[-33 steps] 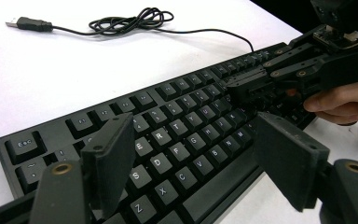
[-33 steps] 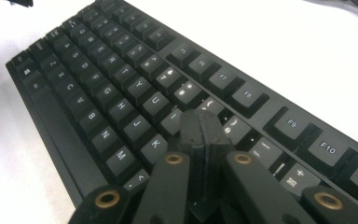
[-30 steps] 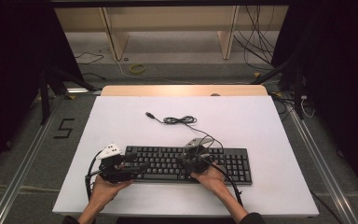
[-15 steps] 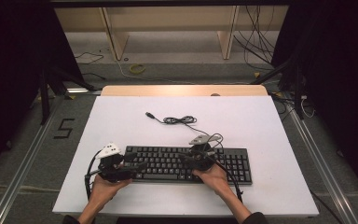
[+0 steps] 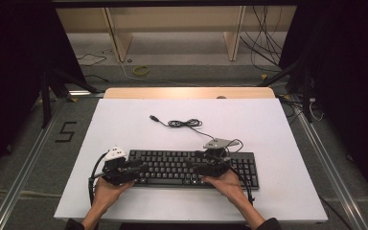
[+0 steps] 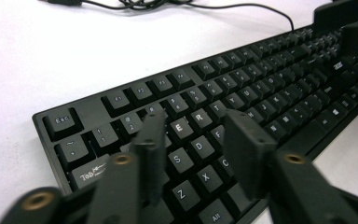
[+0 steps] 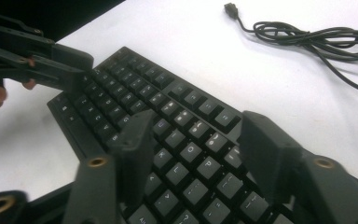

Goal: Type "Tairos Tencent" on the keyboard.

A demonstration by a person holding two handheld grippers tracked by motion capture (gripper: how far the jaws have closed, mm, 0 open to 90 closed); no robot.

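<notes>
High view: fixed above near table edge, looked forward and down, far off; took in whole table (image 5: 124,120), floor and shelf legs beyond, both forearms entering from bottom
Left gripper view: rode low and close over keyboard (image 6: 205,116) left end, faced along key rows toward far right end
Right gripper view: close above right-middle keys, faced back toward left end
All three shared keyboard (image 5: 191,167) and cable (image 5: 182,123); right gripper view also caught left gripper (image 7: 81,65)
</notes>
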